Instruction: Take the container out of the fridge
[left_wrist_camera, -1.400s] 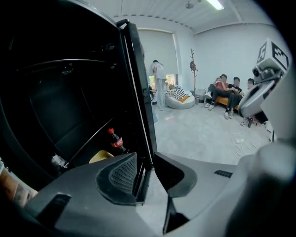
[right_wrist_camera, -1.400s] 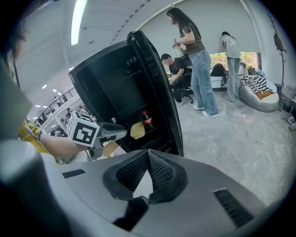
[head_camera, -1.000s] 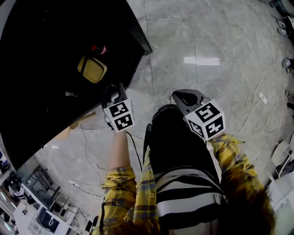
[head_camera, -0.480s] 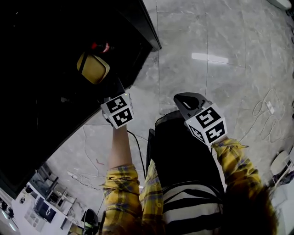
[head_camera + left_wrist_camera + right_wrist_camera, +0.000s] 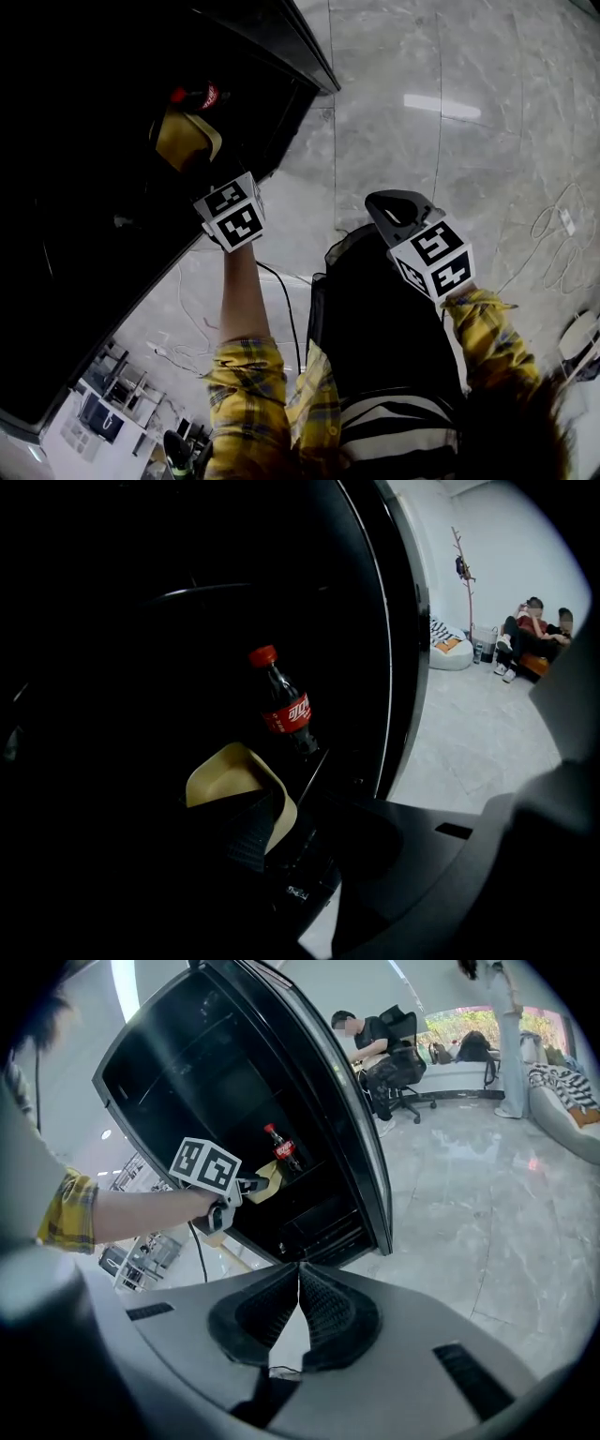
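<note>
Fridge (image 5: pixel 225 1072), open and nearly black inside, lay ahead of the left gripper (image 5: pixel 298 829), which reached in toward the container (image 5: pixel 220 778). Its fingers (image 5: pixel 242 834) had just been spreading and stood wide apart, gripping nothing. That width looked meant to let them pass round the container's walls.

The container, pale yellow with its mouth tilted toward the camera, sat just beyond the fingertips, partly behind the left-hand one and partly across the gap. A cola bottle (image 5: pixel 284 710) with a red cap stood upright farther beyond the fingers, behind the container.

The right gripper (image 5: pixel 300 1283) hung outside the fridge over the grey marble floor (image 5: pixel 422 141). Its fingers were pressed together on nothing, probably kept clear as a spare hand.

The shelf under the container was lost in darkness, and the left-hand finger covered the container's near lower side. Whether that finger already touched it could not be told. The container's contents, if any, did not show.
</note>
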`<state>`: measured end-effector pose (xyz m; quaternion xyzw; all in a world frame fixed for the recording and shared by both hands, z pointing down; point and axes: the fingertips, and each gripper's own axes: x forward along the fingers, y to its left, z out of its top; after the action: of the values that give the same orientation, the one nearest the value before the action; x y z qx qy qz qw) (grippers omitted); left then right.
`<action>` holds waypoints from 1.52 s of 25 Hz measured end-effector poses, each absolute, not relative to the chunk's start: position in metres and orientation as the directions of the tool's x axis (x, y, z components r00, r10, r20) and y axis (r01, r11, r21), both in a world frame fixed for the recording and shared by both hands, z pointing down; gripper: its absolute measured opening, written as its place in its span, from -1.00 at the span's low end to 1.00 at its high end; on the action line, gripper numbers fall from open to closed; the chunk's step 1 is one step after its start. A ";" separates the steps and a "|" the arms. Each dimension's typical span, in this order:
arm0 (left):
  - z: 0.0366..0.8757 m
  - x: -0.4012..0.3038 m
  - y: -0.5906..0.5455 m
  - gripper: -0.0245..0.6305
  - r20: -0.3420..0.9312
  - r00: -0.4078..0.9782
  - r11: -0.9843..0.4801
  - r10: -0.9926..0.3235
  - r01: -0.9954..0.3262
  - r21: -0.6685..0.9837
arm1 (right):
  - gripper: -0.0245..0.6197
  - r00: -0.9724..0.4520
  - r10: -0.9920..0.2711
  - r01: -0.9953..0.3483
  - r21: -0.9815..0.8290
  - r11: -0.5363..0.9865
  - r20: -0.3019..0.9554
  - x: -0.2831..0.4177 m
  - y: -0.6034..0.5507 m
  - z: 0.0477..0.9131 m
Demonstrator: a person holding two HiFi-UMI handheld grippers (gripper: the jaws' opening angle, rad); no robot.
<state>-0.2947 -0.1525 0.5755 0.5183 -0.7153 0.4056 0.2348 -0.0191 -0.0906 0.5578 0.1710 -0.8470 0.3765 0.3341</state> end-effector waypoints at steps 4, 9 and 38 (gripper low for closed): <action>0.584 -0.307 -0.157 -0.53 0.761 -0.371 0.140 -0.531 -0.925 -0.354 | -0.83 -0.714 -0.036 -0.551 -0.530 0.644 0.699 -0.011 -0.093 0.568; 0.597 -0.318 -0.153 -0.53 0.786 -0.384 0.120 -0.484 -0.919 -0.375 | -0.83 -0.704 -0.032 -0.570 -0.537 0.622 0.710 -0.001 -0.094 0.578; 0.579 -0.260 -0.148 -0.82 0.834 -0.221 -0.155 -0.505 -0.928 -0.339 | -0.83 -0.681 -0.155 -0.652 -0.496 0.573 0.716 0.012 -0.094 0.553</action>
<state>-0.2605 -0.1478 0.5794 0.5850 -0.6124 0.4850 0.2180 0.0121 -0.0936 0.5535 0.2436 -0.8285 0.3924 0.3167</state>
